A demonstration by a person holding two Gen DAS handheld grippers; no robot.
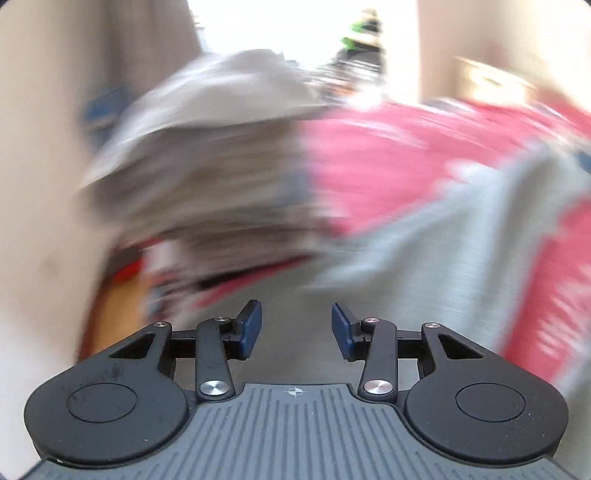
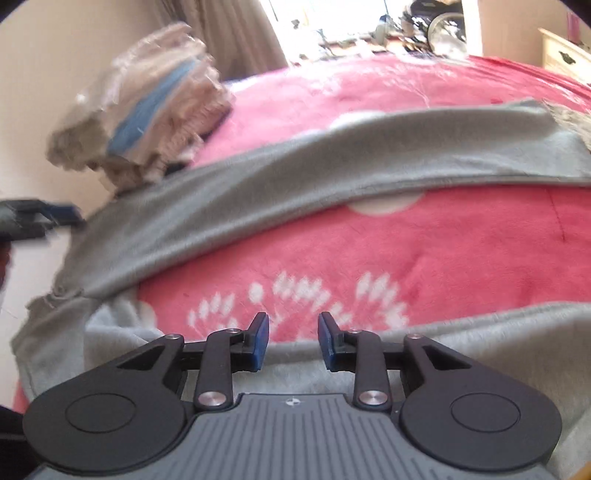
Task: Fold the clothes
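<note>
2 grippers, left point(image 1: 296, 329) and right point(image 2: 293, 341), hang with jaws apart, gripping nothing. The grey garment point(image 2: 295, 184) lies under both, across a pink blanket point(image 2: 406, 243). A folded pile point(image 2: 147, 110) sits beyond, near curtains point(image 2: 229, 33).

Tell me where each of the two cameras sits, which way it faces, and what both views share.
Left wrist: on the left gripper, facing forward and down at a blurred stack of folded clothes; its own open fingers show.
Right wrist: on the right gripper, facing down across the grey garment; its open fingers show.
Shared: stack, grey garment, pink blanket.
</note>
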